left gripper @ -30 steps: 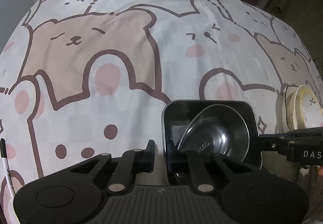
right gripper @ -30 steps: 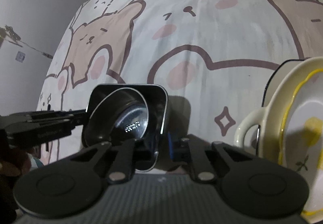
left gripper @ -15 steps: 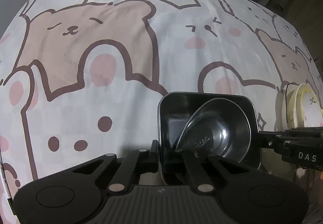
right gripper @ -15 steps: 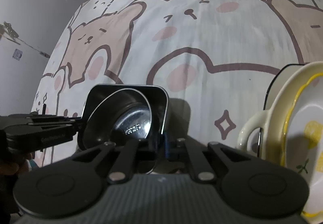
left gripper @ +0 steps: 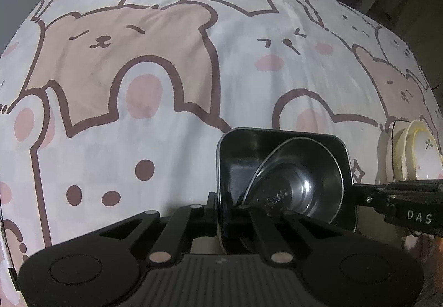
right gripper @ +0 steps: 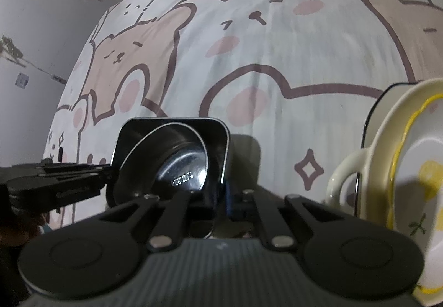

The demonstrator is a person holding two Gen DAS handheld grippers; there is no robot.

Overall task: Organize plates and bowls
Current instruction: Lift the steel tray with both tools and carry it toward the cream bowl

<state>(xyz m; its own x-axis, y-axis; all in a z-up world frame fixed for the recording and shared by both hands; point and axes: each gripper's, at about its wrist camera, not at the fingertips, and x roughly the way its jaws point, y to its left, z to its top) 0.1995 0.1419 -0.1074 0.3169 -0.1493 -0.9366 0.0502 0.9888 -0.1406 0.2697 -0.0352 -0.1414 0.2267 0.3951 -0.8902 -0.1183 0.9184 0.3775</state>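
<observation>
Plates and bowls sit on a soft cloth [left gripper: 166,63] printed with brown-outlined cartoon bears and rabbits with pink cheeks, which fills the space ahead of both claws. Largest of the dishes is the cream ceramic stack [right gripper: 398,168], glossy, with a looped handle, a dark-rimmed plate behind and a yellow-edged bowl with a yellow flower print; it lies just right of the right gripper [right gripper: 224,196]. Next is the square metal tray [left gripper: 285,171], dark and shiny with rounded corners, held between the two claws. The left gripper [left gripper: 221,204] has its fingers pinched onto the tray's near left wall, one finger outside and one inside. The right gripper is likewise clamped onto the tray's opposite wall, straddling the rim. Smallest, a round steel bowl [left gripper: 296,185] with a polished, ringed base rests tilted inside the tray, leaning against its wall.
</observation>
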